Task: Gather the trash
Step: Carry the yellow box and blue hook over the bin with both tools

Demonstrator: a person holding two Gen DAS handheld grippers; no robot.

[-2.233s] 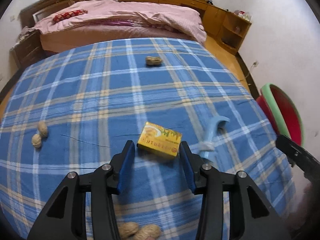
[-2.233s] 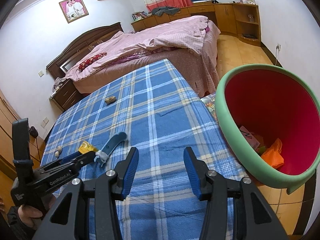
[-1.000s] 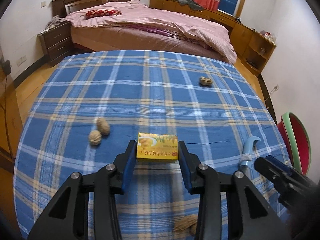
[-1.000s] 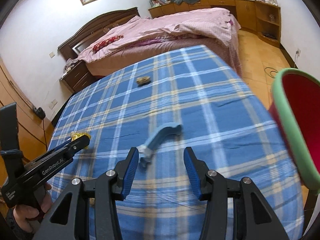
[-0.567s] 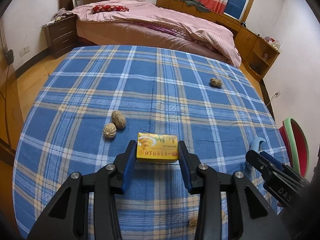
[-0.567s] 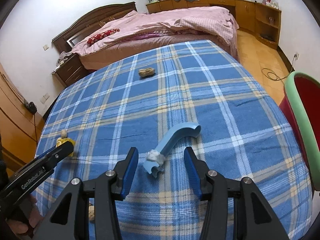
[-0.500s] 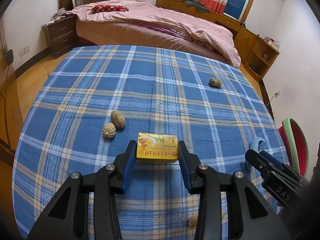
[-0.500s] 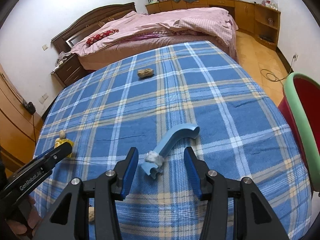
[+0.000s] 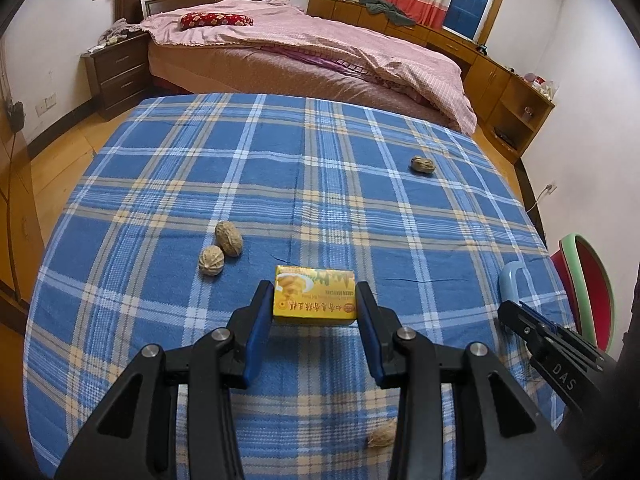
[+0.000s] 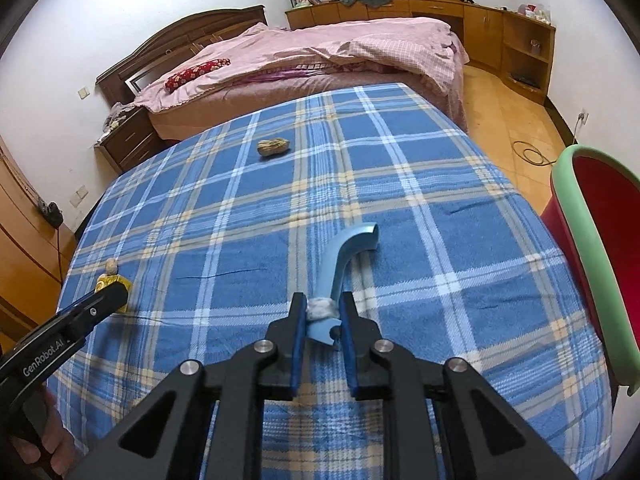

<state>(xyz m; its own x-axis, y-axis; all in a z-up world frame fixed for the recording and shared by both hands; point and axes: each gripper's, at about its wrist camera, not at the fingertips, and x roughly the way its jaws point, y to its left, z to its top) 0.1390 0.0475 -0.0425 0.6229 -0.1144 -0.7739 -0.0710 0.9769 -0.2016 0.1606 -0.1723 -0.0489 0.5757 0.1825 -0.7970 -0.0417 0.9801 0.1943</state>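
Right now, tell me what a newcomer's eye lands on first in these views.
The blue plaid cloth fills both views. The left gripper clamps a yellow box near the front edge, and the right gripper is closing on a curved blue plastic piece. A red bin with a green rim waits at the far right.

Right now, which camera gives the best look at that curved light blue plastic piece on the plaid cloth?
The right wrist view: the blue plastic piece lies whole, its near end between the closing jaws of the right gripper. The left wrist view shows only its curved tip behind that gripper.
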